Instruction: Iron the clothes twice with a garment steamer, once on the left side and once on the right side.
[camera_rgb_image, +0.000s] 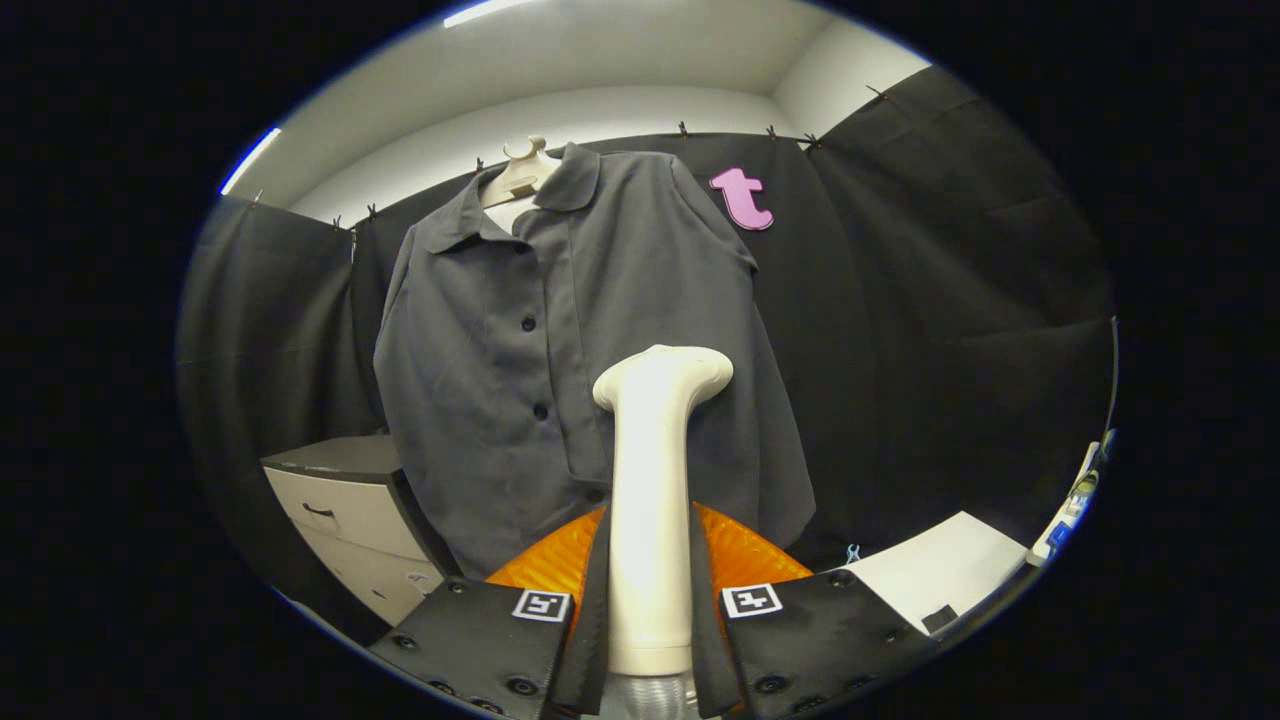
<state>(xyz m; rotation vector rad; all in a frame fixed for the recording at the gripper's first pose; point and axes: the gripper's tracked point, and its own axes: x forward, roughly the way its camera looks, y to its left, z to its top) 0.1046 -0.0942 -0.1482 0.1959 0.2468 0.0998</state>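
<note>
- One gripper (648, 600), jaws clenched on one cream garment steamer (652, 480), its base cut off below.
- One grey shirt (560, 350) hangs at twelve o'clock, beyond the steamer head.
- One drawer cabinet (350, 520) at nine o'clock, partly hidden.

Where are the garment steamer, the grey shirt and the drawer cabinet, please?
garment steamer (650, 500): gripper view, on its handle between the fingers.
grey shirt (470, 380): gripper view, on its front panel beside the buttons.
drawer cabinet (345, 515): gripper view, on its upper drawer front.
</note>
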